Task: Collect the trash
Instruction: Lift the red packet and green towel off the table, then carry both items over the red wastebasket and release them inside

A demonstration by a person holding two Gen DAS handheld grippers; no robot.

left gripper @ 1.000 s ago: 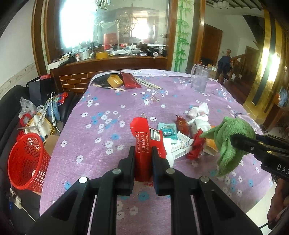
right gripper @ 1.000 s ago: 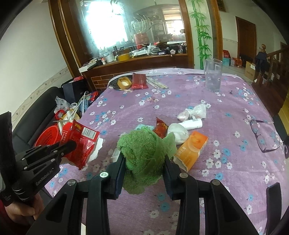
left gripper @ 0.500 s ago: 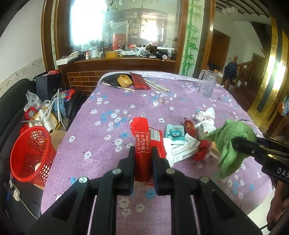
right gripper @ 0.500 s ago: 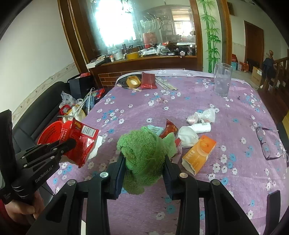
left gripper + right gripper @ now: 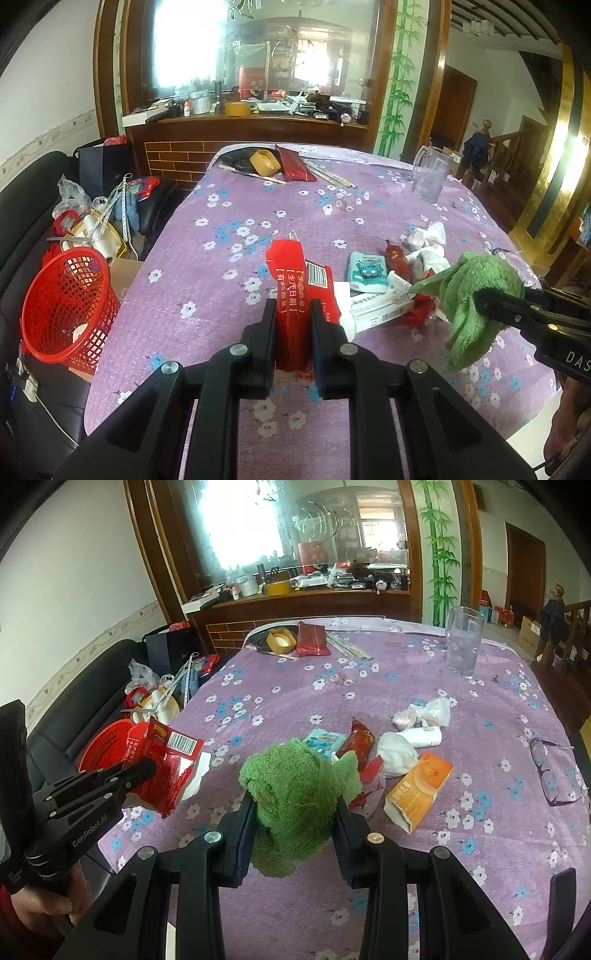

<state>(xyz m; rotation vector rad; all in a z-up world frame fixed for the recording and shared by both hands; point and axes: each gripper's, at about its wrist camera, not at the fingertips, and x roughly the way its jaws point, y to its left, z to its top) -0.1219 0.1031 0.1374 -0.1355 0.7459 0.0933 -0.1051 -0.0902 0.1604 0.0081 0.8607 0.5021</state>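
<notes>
My left gripper point(image 5: 293, 314) is shut on a red snack wrapper point(image 5: 291, 284) and holds it above the purple floral table point(image 5: 221, 280); it shows too in the right wrist view point(image 5: 166, 760). My right gripper point(image 5: 295, 805) is shut on a green cloth point(image 5: 299, 790), also seen at the right in the left wrist view point(image 5: 476, 295). A trash pile lies mid-table: an orange carton point(image 5: 417, 790), a red sachet point(image 5: 358, 742), a teal tissue pack point(image 5: 367, 271), white wads point(image 5: 399, 753) and a white box point(image 5: 376, 306). A red mesh basket point(image 5: 66, 306) stands left of the table.
A clear glass jug point(image 5: 461, 638) stands at the far right. A tape roll point(image 5: 282, 640), a red pouch point(image 5: 312, 638) and chopsticks lie at the far edge. Glasses point(image 5: 554, 771) lie at the right. A black sofa point(image 5: 22, 229) with clutter lies left.
Both grippers have risen and drawn back a little from the table, each still holding its item. The trash pile has not moved.
</notes>
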